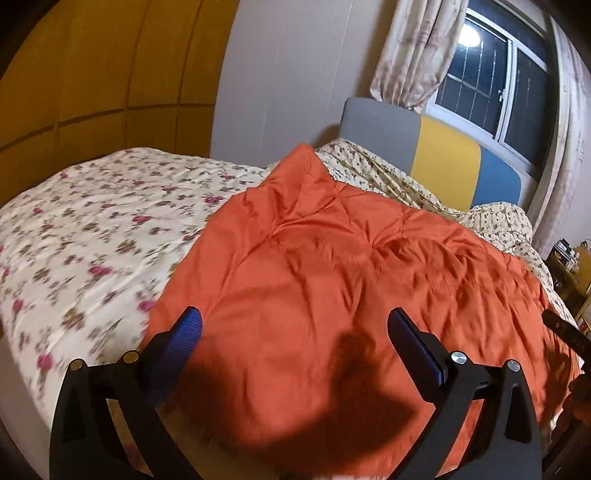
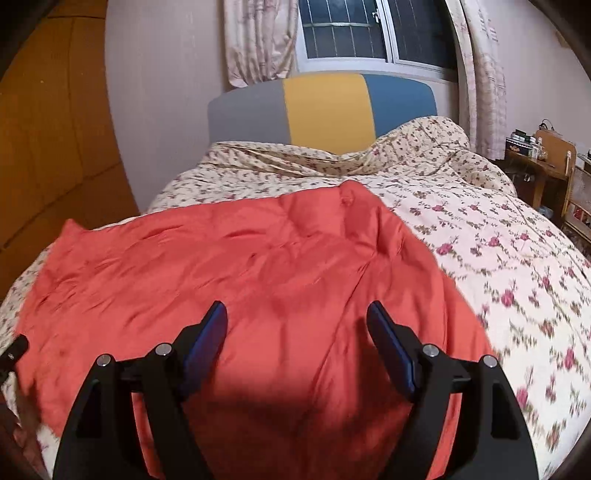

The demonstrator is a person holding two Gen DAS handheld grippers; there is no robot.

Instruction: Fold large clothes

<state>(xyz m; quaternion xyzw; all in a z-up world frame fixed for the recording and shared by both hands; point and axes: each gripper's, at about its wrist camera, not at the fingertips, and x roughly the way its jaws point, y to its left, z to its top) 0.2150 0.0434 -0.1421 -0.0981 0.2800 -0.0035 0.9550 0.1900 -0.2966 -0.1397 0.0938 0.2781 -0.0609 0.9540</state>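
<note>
A bed (image 2: 517, 258) in a flowered cover carries a large orange quilted garment (image 2: 258, 266) spread flat – its long axis running across the bed, one end toward the striped headboard (image 2: 321, 107) – while the left gripper (image 1: 295, 328) and right gripper (image 2: 295, 317) hover above it, jaws wide apart, holding nothing.

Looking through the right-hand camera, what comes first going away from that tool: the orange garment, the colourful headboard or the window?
From the right tool, in the right wrist view:
1. Orange quilted garment, spread on the bed directly under and ahead of the tool.
2. Grey, yellow and blue headboard, at the bed's far end.
3. Window, on the wall above and behind the headboard.
</note>
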